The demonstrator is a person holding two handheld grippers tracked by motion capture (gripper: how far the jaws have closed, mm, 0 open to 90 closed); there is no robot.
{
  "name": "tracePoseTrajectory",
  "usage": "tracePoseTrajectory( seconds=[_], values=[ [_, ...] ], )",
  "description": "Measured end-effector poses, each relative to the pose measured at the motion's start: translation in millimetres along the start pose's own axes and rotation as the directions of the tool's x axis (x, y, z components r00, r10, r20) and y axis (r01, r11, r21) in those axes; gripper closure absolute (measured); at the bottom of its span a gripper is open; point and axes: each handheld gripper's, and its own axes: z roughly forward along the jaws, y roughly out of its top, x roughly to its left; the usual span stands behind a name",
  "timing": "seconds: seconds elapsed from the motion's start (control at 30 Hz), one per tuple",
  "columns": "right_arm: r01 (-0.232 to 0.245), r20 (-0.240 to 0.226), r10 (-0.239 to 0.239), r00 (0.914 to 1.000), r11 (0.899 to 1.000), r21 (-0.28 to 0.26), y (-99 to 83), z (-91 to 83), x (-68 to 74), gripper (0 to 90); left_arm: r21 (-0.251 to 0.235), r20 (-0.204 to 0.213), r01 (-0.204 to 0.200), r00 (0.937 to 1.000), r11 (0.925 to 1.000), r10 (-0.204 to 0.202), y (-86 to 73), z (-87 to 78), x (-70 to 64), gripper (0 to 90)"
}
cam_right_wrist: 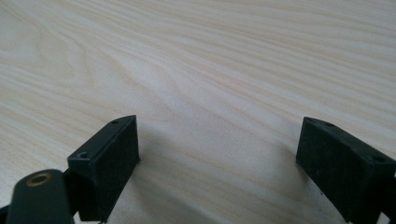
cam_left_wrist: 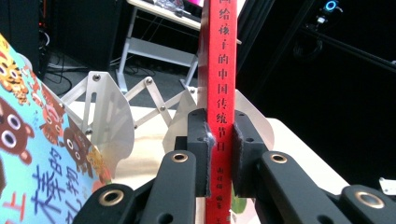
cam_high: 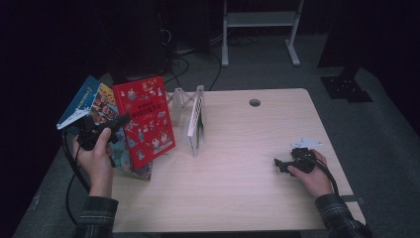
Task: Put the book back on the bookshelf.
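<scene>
A red picture book (cam_high: pixel 144 119) is held upright and tilted over the table's left edge, with my left gripper (cam_high: pixel 121 120) shut on its spine. In the left gripper view the red spine (cam_left_wrist: pixel 220 70) runs straight up between the two pads of the left gripper (cam_left_wrist: pixel 220 140). Behind it lean a colourful animal book (cam_high: pixel 105 106) and a blue book (cam_high: pixel 78 101). A metal folding book rack (cam_high: pixel 192 111) stands just to the right of the books. My right gripper (cam_high: pixel 278 163) rests open on the table at the right, with bare wood between its jaws (cam_right_wrist: pixel 219 154).
The light wooden table (cam_high: pixel 237 188) has a round cable hole (cam_high: pixel 254 102) near its far edge. A small white piece (cam_high: pixel 306 143) lies beside the right hand. A white metal frame (cam_high: pixel 257 20) stands on the floor beyond the table.
</scene>
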Motion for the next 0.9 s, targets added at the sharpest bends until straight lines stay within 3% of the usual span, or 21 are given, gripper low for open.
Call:
tracePoseTrajectory(
  seconds=[0.33,0.57,0.9],
  values=[
    [0.003,-0.001,-0.003,1.0,1.0,0.0,-0.1,-0.1,-0.3,12.1,0.009,-0.054,-0.016,0.9984,0.9998,0.017,8.8,19.5,7.2,79.8],
    [0.002,-0.002,-0.002,1.0,1.0,0.001,0.2,0.1,-0.5,12.0,-0.015,-0.07,-0.016,0.9974,0.9998,0.015,16.4,37.3,13.2,79.9],
    [0.005,-0.002,-0.005,1.0,1.0,0.001,0.3,0.3,-0.7,12.0,0.005,-0.09,-0.04,0.9951,0.9992,0.041,18.1,65.2,18.6,79.8]
  ],
)
